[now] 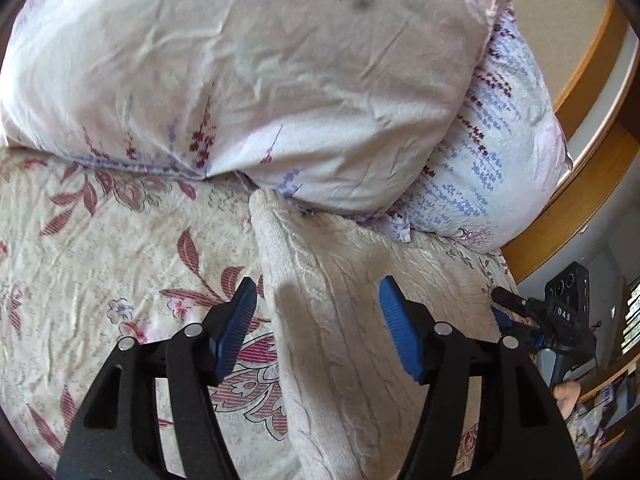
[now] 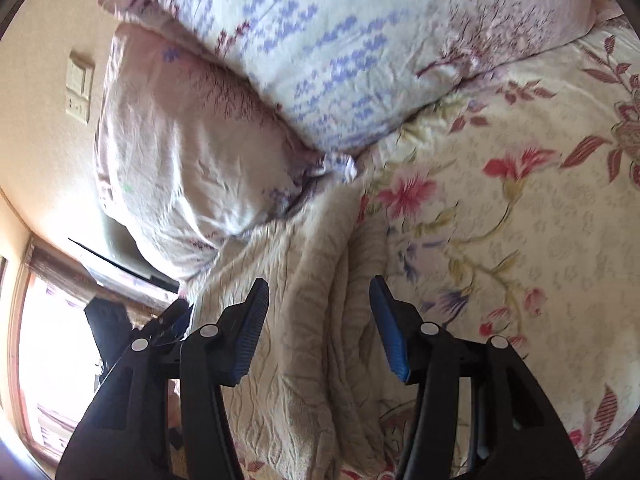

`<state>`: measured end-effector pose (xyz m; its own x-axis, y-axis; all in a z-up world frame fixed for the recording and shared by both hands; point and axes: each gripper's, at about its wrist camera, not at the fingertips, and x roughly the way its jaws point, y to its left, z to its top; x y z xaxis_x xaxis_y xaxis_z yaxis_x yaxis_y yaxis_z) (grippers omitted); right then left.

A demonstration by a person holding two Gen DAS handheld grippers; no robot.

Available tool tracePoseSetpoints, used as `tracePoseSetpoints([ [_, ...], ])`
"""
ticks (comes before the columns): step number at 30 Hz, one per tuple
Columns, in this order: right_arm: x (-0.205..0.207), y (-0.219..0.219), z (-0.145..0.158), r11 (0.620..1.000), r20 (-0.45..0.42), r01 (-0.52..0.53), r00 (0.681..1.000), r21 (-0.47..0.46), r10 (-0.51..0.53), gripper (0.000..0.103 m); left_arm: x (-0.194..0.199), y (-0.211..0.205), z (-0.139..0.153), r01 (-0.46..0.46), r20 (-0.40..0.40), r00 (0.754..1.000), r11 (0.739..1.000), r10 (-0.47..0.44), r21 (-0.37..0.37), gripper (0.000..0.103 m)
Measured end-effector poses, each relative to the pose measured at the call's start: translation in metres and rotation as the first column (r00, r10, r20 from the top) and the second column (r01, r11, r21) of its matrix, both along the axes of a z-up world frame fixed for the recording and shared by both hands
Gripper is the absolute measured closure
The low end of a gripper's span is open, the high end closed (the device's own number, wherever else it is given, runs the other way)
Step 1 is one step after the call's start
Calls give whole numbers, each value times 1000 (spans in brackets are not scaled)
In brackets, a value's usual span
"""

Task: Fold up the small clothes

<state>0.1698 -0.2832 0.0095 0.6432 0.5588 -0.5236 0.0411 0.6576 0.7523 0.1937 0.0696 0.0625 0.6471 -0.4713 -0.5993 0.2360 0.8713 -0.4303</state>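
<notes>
A cream cable-knit garment (image 1: 332,360) lies on the floral bedspread (image 1: 100,240), one narrow end reaching up to the pillows. My left gripper (image 1: 317,284) hovers over it, open, its blue pads (image 1: 236,324) apart on either side of the knit and not pressing it. In the right wrist view the same garment (image 2: 296,320) lies bunched in folds under my right gripper (image 2: 319,282), which is open too, with a clear gap beside each pad. That right gripper (image 1: 520,312) also shows at the garment's right edge in the left wrist view, with a hand (image 1: 568,396) behind it.
Two flowered pillows (image 1: 240,80) (image 1: 492,152) are stacked at the head of the bed, touching the garment's far end. A wooden headboard (image 1: 592,120) runs behind them. A wall switch (image 2: 78,88) and a bright window (image 2: 52,340) lie to the left in the right wrist view.
</notes>
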Motion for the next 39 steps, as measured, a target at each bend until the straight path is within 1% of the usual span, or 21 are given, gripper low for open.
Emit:
tracePoseSetpoints([
  [1, 8, -3, -1, 1000, -9, -3, 1000, 17, 3, 50, -11, -8, 8, 7, 42, 999, 999, -9, 46, 37],
  [3, 27, -2, -5, 999, -46, -8, 999, 36, 10, 58, -30, -33, 16, 21, 108, 993, 985, -40, 170, 31],
  [6, 51, 4, -16, 997, -110, -32, 993, 76, 40, 65, -48, -72, 13, 33, 137, 987, 942, -83, 335, 20],
  [7, 56, 7, -18, 997, -117, -41, 992, 72, 49, 82, -51, -81, 10, 38, 137, 986, 931, -93, 362, 20],
  [8, 58, 9, -17, 998, -103, -40, 994, 47, 45, 92, -53, -89, 6, 47, 133, 985, 921, -106, 387, 19],
  [10, 56, 10, -10, 1000, -70, -4, 998, -24, 2, 93, -52, -99, -1, 53, 129, 985, 904, -118, 425, 18],
  [13, 57, 7, -13, 997, -114, 40, 992, -70, -48, 94, -44, -103, -11, 62, 101, 988, 897, -118, 437, 17],
  [15, 63, 8, -21, 996, -148, 45, 987, -83, -57, 94, -44, -104, -15, 61, 108, 986, 887, -123, 458, 17],
  [17, 60, 10, -15, 996, -125, 30, 991, -79, -40, 93, -48, -102, -14, 60, 116, 985, 886, -126, 459, 17],
  [19, 48, 11, -6, 999, -85, 10, 996, -52, -15, 89, -57, -92, -7, 69, 127, 982, 899, -137, 433, 16],
  [22, 18, 6, 8, 1000, -44, 0, 999, -30, -2, 60, -73, -72, 4, 55, 171, 976, 909, -136, 413, 10],
  [24, -2, 7, 14, 999, -25, -19, 1000, -43, 18, 60, -81, -63, 6, 33, 192, 973, 901, -127, 432, 10],
  [27, -20, 13, 15, 996, -27, -62, 998, -59, 61, 61, -82, -56, 2, 3, 185, 977, 882, -102, 472, 10],
  [28, -23, 18, 15, 993, -31, -64, 998, -101, 62, 81, -80, -55, -2, -4, 173, 981, 874, -92, 486, 10],
  [29, -24, 22, 13, 985, -45, -43, 998, -168, 36, 93, -78, -54, -7, -8, 156, 984, 867, -81, 498, 10],
  [31, -23, 19, 8, 984, -67, 9, 998, -177, -21, 94, -71, -54, -17, -4, 115, 991, 859, -64, 511, 10],
  [33, -19, 15, 1, 986, -100, 26, 994, -163, -43, 94, -68, -52, -25, 8, 84, 995, 870, -56, 492, 9],
  [36, -32, 12, 6, 996, -59, 12, 998, -85, -17, 92, -77, -42, -18, 5, 98, 994, 895, -54, 446, 9],
  [37, -40, 10, 12, 998, -39, 11, 999, -58, -13, 88, -85, -37, -14, 8, 124, 990, 901, -68, 433, 9],
  [38, -49, 8, 17, 999, -22, 3, 1000, -39, -4, 77, -94, -32, -10, 14, 151, 985, 904, -86, 428, 9],
  [39, -59, 7, 21, 1000, 1, -2, 1000, -25, 2, 70, -103, -28, -8, 24, 174, 979, 902, -109, 430, 8],
])
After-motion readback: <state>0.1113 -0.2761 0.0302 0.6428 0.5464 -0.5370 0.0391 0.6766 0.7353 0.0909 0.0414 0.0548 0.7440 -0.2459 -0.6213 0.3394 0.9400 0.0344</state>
